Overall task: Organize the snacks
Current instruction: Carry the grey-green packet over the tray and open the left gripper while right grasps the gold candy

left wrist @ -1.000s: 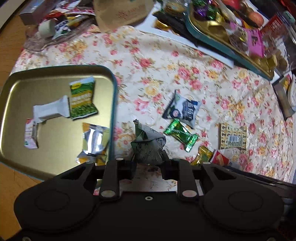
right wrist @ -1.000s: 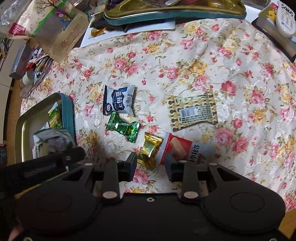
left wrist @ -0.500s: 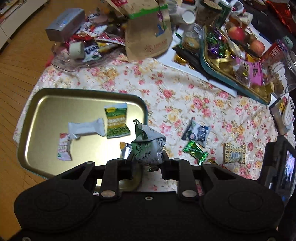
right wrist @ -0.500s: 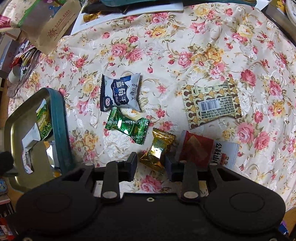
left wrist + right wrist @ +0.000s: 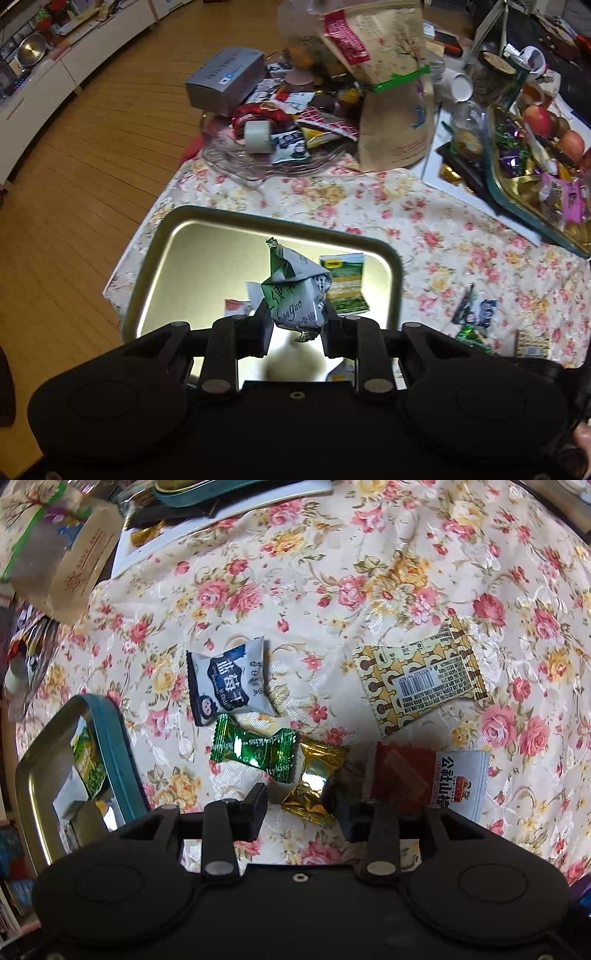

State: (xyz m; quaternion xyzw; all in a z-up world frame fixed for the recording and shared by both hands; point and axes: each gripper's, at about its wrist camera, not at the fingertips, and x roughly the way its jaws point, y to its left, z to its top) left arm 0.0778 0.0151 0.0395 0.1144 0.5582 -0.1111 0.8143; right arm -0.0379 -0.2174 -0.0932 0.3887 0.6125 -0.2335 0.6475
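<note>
The left gripper (image 5: 295, 326) is clamped on a crumpled green-and-silver snack packet (image 5: 295, 295), held in the air over the gold tray (image 5: 162, 251) at the lower centre of its view. The right gripper (image 5: 301, 806) is opening its jaws around a gold foil candy (image 5: 314, 782) that lies on the cloth, its right finger just beside the wrapper.

The surface is covered by a floral tablecloth (image 5: 332, 590). In the left view wooden floor (image 5: 92, 147) fills the upper left, with white cabinets (image 5: 55, 62) along the edge. A brown paper bag (image 5: 395, 92) stands at the top centre beside a grey box (image 5: 225, 79) and a clear dish of mixed wrappers (image 5: 288, 147); a second, teal-rimmed tray of sweets and fruit (image 5: 535, 162) sits at the right edge.

Compared with a second ago, the left gripper has risen and carried its packet from beside the tray to above it, so the tray looks smaller and more of the room shows. The right gripper has dropped closer to the gold candy and widened its jaws.

Counted on the cloth in the right view: one patterned yellow packet (image 5: 421, 679), one red-and-white packet (image 5: 424, 775), one blue-and-white packet (image 5: 231, 681), one green foil candy (image 5: 255, 747) and one gold candy. One green packet (image 5: 345, 284) shows clearly in the tray; the others are partly hidden.
</note>
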